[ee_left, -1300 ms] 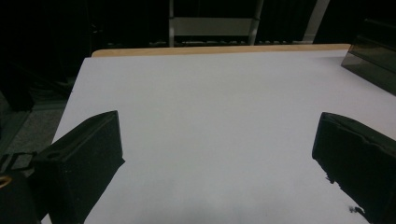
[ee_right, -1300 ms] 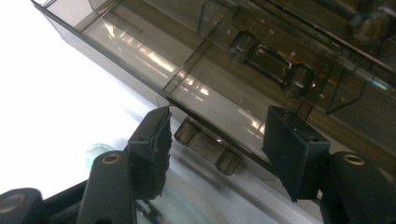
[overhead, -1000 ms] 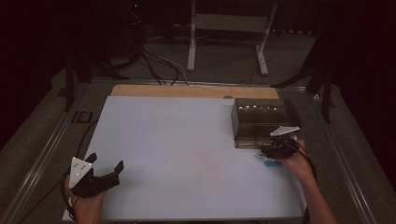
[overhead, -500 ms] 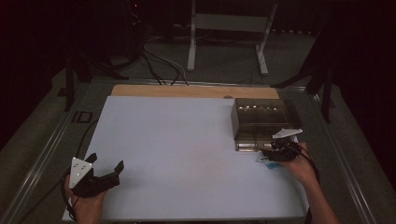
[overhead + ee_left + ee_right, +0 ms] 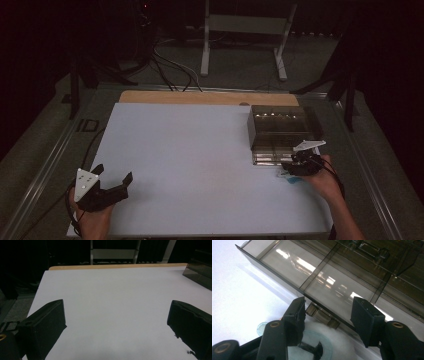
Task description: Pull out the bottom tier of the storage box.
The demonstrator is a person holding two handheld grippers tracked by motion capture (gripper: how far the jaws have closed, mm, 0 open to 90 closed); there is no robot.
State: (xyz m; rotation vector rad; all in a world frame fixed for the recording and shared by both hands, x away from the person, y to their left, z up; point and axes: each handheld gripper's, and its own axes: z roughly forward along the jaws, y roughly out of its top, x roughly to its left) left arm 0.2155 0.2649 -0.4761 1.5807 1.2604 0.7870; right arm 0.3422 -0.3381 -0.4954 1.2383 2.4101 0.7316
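A smoky clear drawer box (image 5: pixel 282 127) stands at the right of the white table (image 5: pixel 190 150). Its lowest drawer (image 5: pixel 332 290) is pulled out, showing bare compartments. My right gripper (image 5: pixel 296 167) sits just in front of that drawer. Its jaws (image 5: pixel 328 307) stand half apart on either side of the drawer's small handle (image 5: pixel 322 315) without pressing on it. A pale blue clear piece (image 5: pixel 290 177) lies on the table under this gripper. My left gripper (image 5: pixel 112 173) rests at the front left, its jaws wide open (image 5: pixel 115 315) over bare table.
A wooden strip (image 5: pixel 200 97) runs along the table's far edge. A white metal stand (image 5: pixel 240 25) and cables (image 5: pixel 170 65) are on the floor beyond. The table's right edge lies close beside the drawer box.
The right gripper has edged slightly toward the table's front edge. The left gripper has stayed where it was.
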